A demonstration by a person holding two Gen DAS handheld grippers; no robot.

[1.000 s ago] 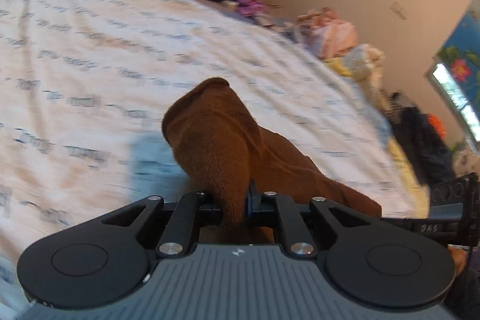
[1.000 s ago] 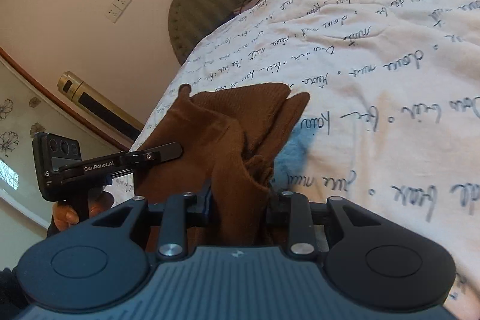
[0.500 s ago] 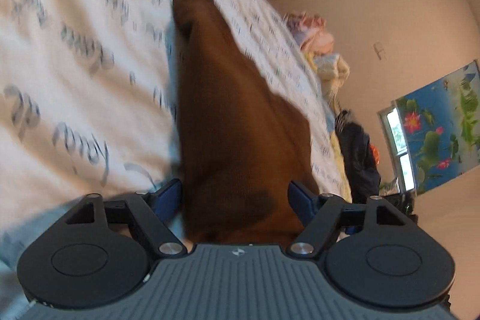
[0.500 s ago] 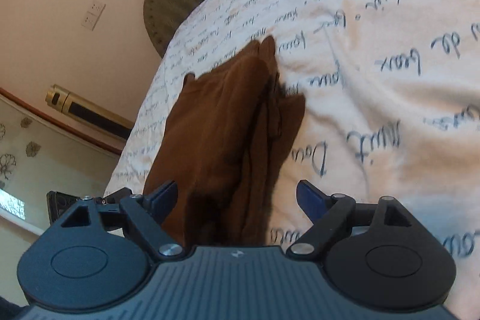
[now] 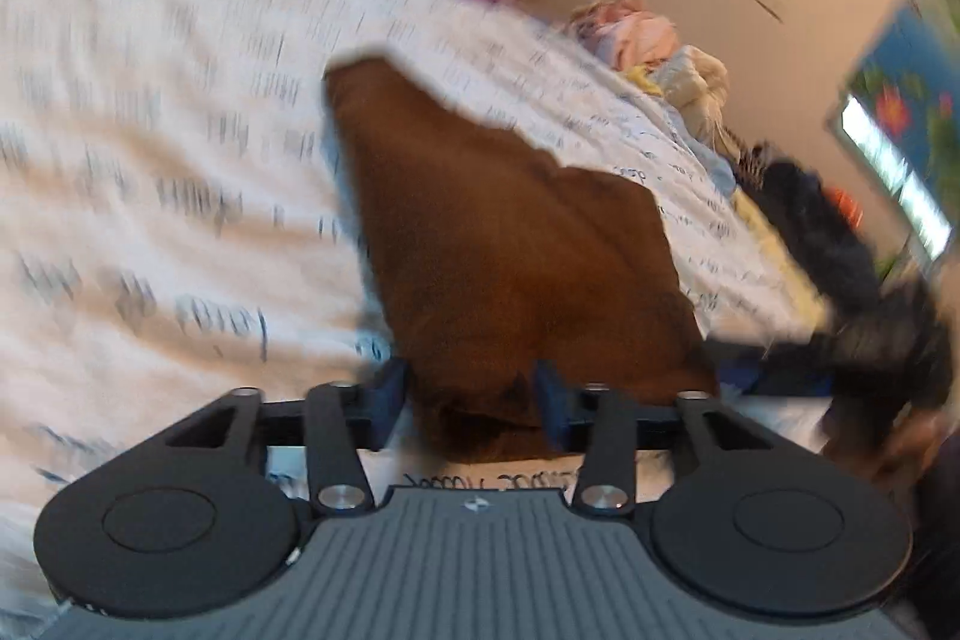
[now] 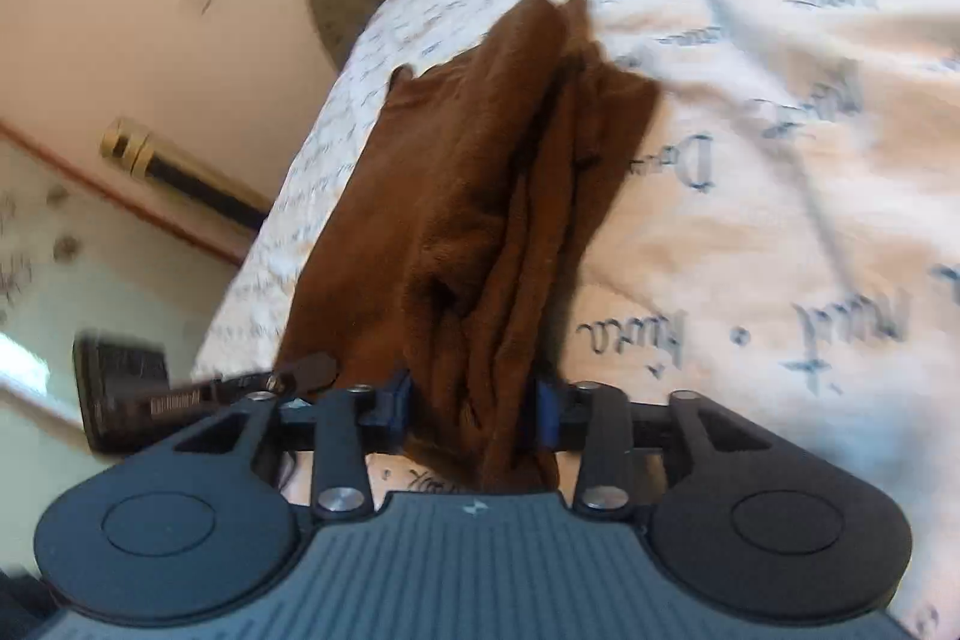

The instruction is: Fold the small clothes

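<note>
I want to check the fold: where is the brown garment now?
In both wrist views the brown garment lies on the white lettered bedsheet, its near end between each gripper's jaws.

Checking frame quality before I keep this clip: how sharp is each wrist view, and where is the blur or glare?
Left wrist view: heavy motion blur smears the white script-printed bedsheet and the brown knit garment. Right wrist view: milder blur, lettering legible; a blown-out window glares at the top left.
</note>
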